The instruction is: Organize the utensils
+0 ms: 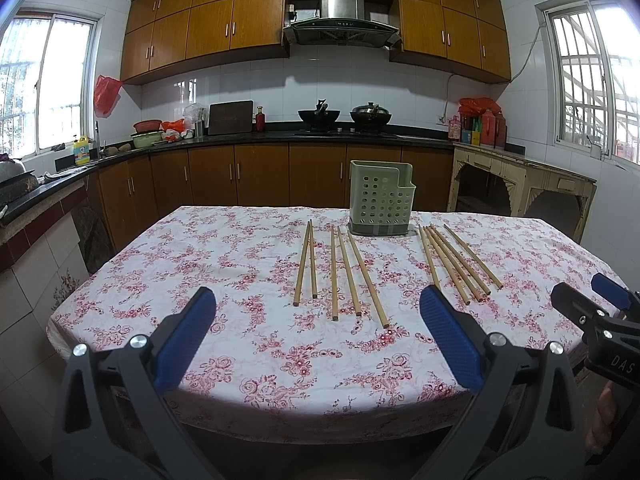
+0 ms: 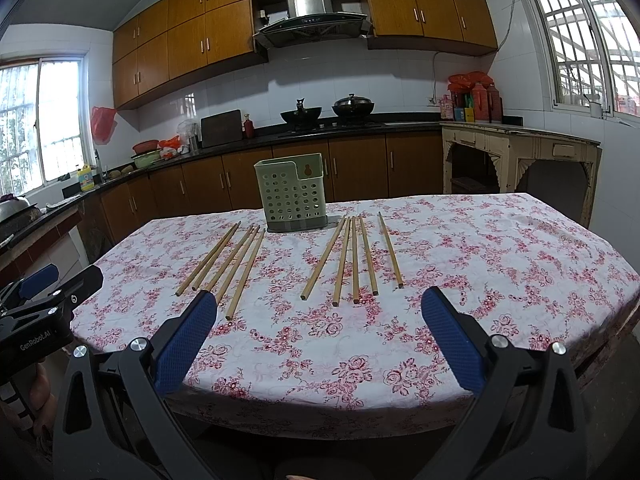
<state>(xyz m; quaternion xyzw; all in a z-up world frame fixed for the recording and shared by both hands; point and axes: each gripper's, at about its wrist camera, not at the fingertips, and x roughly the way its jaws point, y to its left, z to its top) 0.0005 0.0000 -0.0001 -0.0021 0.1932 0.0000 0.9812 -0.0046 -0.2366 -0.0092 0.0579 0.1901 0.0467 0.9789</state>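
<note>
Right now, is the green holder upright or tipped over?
Upright: the holder stands on its grey base on the table, opening upward.

Home kitchen: wooden cabinets (image 1: pixel 208 24), range hood (image 1: pixel 341 20) (woks (image 2: pixel 301 115) beneath).

Floral tablecloth (image 1: pixel 248 280), woks (image 1: pixel 319 115), cabinets (image 1: pixel 208 24)

we are counting ten wooden chopsticks lying on the tablecloth (image 2: pixel 480 240): five in the left group (image 1: pixel 340 272) and five in the right group (image 1: pixel 456 264). we are seeing one green perforated holder (image 1: pixel 380 200) standing behind them, and two pots (image 1: pixel 344 116) sitting on the stove. we are holding two grippers, the left gripper (image 1: pixel 316 316) and the right gripper (image 2: pixel 320 316).
</note>
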